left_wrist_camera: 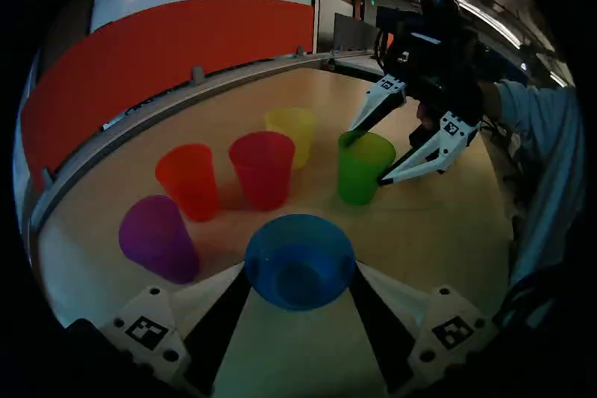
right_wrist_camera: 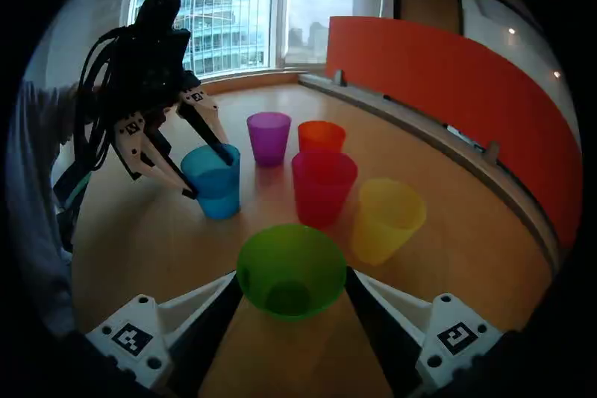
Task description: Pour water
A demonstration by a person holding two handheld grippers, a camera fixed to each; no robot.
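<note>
A blue cup (left_wrist_camera: 299, 260) stands upright on the wooden table (left_wrist_camera: 436, 230), and my left gripper (left_wrist_camera: 298, 272) is shut on it, one finger pressed to each side. A darker level inside the cup looks like water. In the right gripper view the same blue cup (right_wrist_camera: 214, 180) sits between the left gripper's (right_wrist_camera: 209, 175) white fingers. A green cup (right_wrist_camera: 290, 269) is upright on the table, with my right gripper (right_wrist_camera: 292, 278) shut on it. Farther off in the left gripper view, the green cup (left_wrist_camera: 363, 166) shows inside the right gripper (left_wrist_camera: 366, 157).
Purple (left_wrist_camera: 157, 237), orange (left_wrist_camera: 188, 180), red (left_wrist_camera: 263, 168) and yellow (left_wrist_camera: 292, 133) cups stand grouped between the two held cups. A raised table edge and a red panel (left_wrist_camera: 172, 54) run behind them. A person's sleeve (left_wrist_camera: 545, 144) is at the right.
</note>
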